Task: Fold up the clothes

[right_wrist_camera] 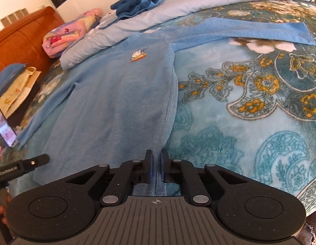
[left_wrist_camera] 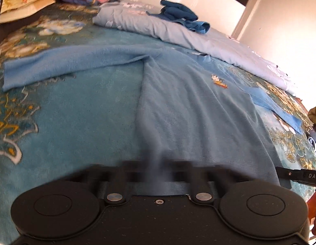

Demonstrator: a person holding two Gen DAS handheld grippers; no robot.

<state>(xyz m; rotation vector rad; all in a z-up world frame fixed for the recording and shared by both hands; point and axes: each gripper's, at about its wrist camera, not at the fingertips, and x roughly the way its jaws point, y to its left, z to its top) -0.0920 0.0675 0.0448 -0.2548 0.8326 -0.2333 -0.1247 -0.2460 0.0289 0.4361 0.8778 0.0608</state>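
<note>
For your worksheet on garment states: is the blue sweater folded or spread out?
Spread out: the blue sweater lies flat on the blanket, both sleeves extended sideways.

— Looking at a home bedroom? Lying ahead of the fingers, a bed under a teal floral blanket (right_wrist_camera: pixel 249 94).

— Agreed. Rising beyond the fingers to the left, a wooden headboard (right_wrist_camera: pixel 25 38); resting near it, folded bedding (right_wrist_camera: pixel 70 34); stretching across the far side, a pale grey quilt (left_wrist_camera: pixel 178 34), backing onto white walls (left_wrist_camera: pixel 270 20).
</note>
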